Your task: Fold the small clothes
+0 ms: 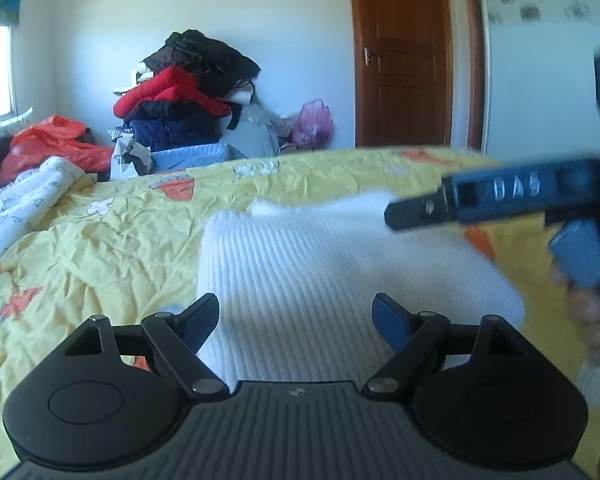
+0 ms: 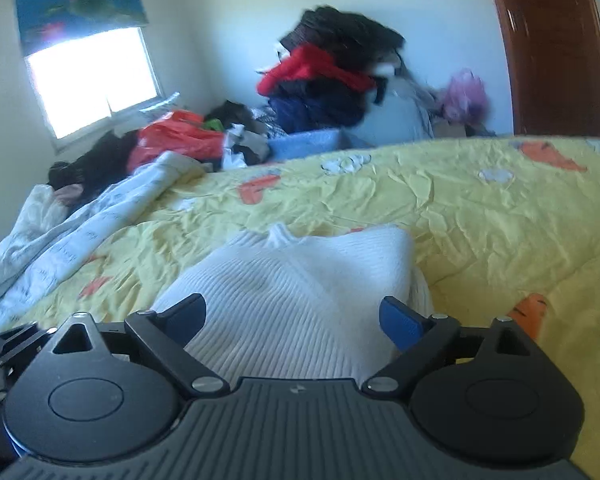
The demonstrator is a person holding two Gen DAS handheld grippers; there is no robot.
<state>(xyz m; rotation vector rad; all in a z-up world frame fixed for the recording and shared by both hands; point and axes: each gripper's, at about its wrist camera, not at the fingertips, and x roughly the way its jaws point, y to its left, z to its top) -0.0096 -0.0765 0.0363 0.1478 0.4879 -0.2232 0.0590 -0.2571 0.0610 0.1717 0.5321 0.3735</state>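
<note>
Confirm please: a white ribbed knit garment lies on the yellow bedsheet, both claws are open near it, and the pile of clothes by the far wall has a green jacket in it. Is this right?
Not quite. The jacket in the pile of clothes is red, not green; the left wrist view shows it clearly. The rest holds: the white ribbed garment lies on the yellow bedsheet, and the left claw and right claw are open near it.

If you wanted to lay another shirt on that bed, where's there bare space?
The yellow sheet lies bare right of the white knit top, towards the door, and in the strip beyond it. The left side is crowded: a rumpled white quilt and an orange bag, with piled clothes behind.
</note>
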